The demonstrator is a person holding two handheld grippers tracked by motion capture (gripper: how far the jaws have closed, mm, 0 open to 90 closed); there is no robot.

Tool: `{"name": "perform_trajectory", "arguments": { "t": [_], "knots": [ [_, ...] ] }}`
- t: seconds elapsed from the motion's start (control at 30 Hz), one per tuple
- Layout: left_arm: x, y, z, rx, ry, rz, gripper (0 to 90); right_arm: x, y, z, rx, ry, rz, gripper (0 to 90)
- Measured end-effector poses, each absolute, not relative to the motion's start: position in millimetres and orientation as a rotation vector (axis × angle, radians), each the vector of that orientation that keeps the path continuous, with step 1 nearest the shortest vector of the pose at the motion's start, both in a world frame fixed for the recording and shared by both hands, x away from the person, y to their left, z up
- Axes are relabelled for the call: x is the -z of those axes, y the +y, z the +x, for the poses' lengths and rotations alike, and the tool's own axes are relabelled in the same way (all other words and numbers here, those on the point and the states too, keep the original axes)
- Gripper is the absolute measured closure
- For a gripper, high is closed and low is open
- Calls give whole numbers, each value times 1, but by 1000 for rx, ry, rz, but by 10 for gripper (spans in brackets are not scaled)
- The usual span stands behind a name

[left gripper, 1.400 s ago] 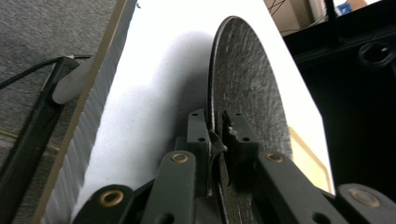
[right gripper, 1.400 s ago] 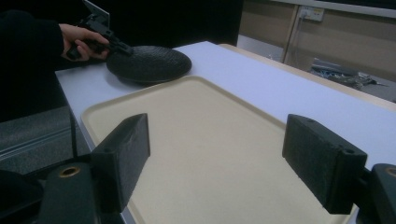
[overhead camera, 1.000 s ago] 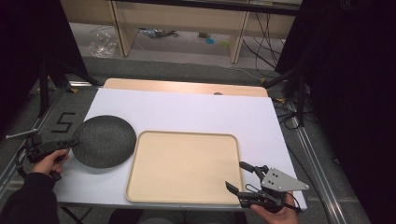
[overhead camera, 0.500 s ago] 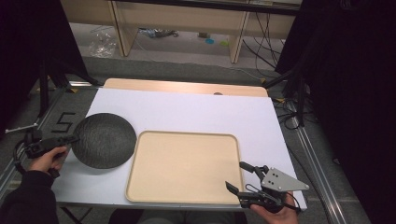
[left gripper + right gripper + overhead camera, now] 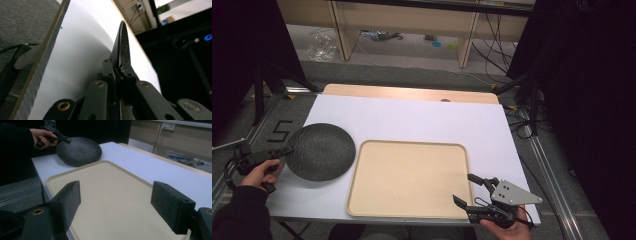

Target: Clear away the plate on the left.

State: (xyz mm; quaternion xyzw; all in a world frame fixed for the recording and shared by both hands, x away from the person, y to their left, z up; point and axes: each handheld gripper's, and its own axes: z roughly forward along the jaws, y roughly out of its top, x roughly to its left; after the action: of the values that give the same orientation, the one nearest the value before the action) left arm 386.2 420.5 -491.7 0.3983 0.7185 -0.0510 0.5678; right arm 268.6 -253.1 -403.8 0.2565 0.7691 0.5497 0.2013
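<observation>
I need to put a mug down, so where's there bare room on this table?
The white tabletop is bare behind the beige tray and dark plate, and in a strip right of the tray. The tray's own surface is bare too. It is crowded at the left edge, where the left tool grips the plate, and at the tray's near right corner by the right tool.

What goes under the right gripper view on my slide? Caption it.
Open right hand-held gripper poised over an empty beige tray; beyond, the left hand-held gripper clamps a dark plate's rim.

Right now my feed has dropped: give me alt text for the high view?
The left gripper clamps the rim of a round black textured plate on the white table. Beside it lies an empty beige rectangular tray, the open right gripper at its near-right corner.
</observation>
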Motion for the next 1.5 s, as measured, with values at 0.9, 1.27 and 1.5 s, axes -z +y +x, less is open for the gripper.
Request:
{"name": "perform_trajectory", "arguments": {
  "t": [0.9,1.27,1.5],
  "knots": [
    [463,387,390,185,1535,895,831,405,-253,270,-1551,2145,716,259],
    [462,345,399,281,1498,939,822,405,-254,270,-1548,2162,727,260],
    [458,320,403,320,1471,1012,817,405,-253,270,-1551,2164,732,261]
  ]
}}
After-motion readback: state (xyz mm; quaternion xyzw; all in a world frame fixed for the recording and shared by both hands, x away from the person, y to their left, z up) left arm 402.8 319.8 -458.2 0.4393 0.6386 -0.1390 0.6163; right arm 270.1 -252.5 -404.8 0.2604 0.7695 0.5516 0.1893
